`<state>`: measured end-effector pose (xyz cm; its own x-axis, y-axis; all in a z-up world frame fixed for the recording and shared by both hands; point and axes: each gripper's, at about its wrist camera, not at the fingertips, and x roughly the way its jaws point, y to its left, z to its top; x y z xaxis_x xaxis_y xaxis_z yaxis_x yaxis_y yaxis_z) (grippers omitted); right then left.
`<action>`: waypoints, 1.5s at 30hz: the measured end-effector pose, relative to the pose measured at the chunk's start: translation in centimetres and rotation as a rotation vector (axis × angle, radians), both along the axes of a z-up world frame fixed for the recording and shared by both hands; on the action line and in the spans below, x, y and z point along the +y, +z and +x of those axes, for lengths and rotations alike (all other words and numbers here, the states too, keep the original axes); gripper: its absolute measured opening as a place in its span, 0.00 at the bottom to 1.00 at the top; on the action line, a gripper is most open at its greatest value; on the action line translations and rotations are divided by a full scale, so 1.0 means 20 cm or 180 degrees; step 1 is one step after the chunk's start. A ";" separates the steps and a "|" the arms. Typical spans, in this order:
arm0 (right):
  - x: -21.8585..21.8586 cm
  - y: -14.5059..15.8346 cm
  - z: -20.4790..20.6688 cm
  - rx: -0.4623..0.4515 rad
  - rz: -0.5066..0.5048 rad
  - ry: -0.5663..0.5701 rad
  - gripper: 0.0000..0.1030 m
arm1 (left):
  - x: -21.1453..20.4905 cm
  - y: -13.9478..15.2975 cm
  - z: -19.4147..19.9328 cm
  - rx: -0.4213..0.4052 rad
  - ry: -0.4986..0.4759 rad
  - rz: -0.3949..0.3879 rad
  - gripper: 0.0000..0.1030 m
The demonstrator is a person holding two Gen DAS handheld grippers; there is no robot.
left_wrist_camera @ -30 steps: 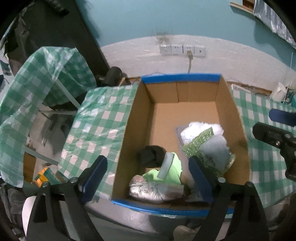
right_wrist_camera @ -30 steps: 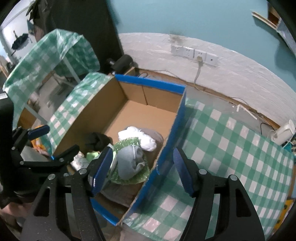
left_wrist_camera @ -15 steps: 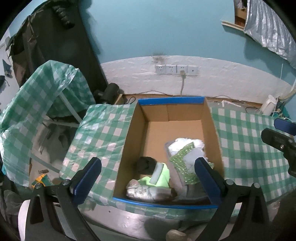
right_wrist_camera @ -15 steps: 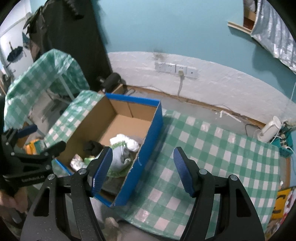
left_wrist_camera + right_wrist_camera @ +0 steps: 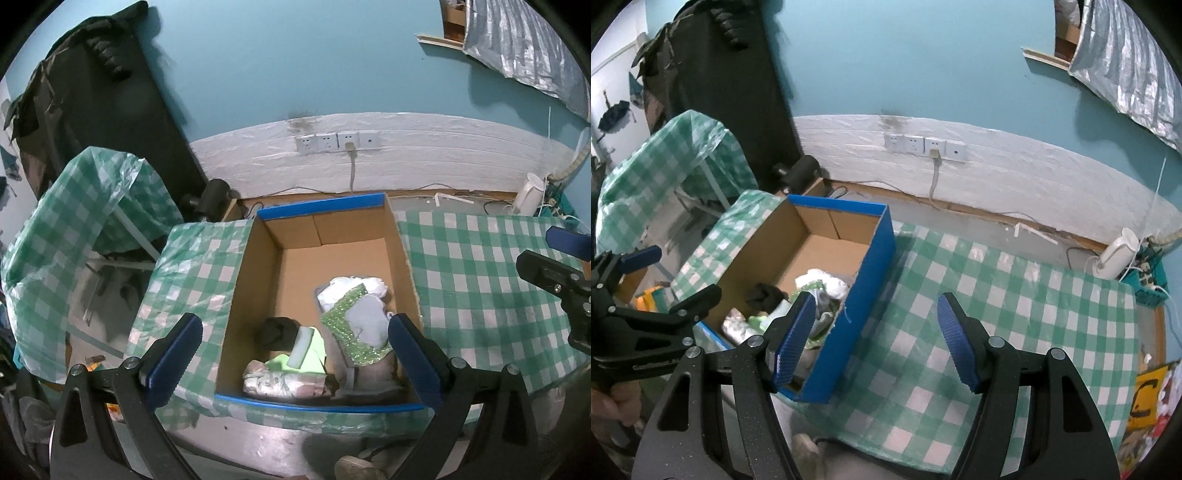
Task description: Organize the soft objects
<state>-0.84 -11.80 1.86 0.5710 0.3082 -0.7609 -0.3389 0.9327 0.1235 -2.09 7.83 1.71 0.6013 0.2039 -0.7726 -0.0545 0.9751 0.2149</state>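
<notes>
Soft objects lie bunched in the near end of an open cardboard box (image 5: 255,288) with blue-taped rims; far end of box floor bare. Contents as seen from left wrist view: a dark black bundle (image 5: 277,332) near the left wall, a neon-green cloth (image 5: 314,350) with a white foam block (image 5: 303,349) lying on it, a pale printed pouch (image 5: 280,382) against the near wall, a green sequinned piece (image 5: 351,332) with a grey patch, and a crumpled white cloth (image 5: 347,291) behind it.

Box sits on a table covered with a green-and-white checked cloth (image 5: 472,280); cloth right of box is bare in right wrist view.

Left gripper (image 5: 291,360): jaws spread wide, nothing between the pads, hovering above the near end of the box. Jaws have just been opening.

Right gripper (image 5: 877,341): jaws parted, released, holding nothing; it hangs above the box's right wall and the checked cloth beside it.

Wall behind carries a row of sockets (image 5: 336,142) with one plug inserted. White kettle (image 5: 1117,253) stands on the floor at right.
</notes>
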 end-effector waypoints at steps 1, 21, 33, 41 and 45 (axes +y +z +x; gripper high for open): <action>-0.01 0.00 0.00 0.0000 0.0001 -0.0012 0.66 | -0.01 0.00 0.00 -0.0005 -0.0009 0.0007 0.99; -0.06 -0.01 -0.02 0.0020 0.0023 -0.0035 0.66 | -0.09 -0.03 0.00 0.0069 -0.0084 0.0040 0.99; -0.06 -0.01 -0.02 0.0024 0.0021 -0.0037 0.66 | -0.08 -0.03 0.00 0.0091 -0.0061 0.0016 0.99; -0.06 -0.01 -0.03 0.0030 0.0014 -0.0034 0.66 | -0.08 -0.02 0.00 0.0088 -0.0064 0.0013 0.99; -0.06 -0.01 -0.03 0.0029 0.0015 -0.0035 0.66 | -0.08 -0.02 0.00 0.0087 -0.0065 0.0015 0.99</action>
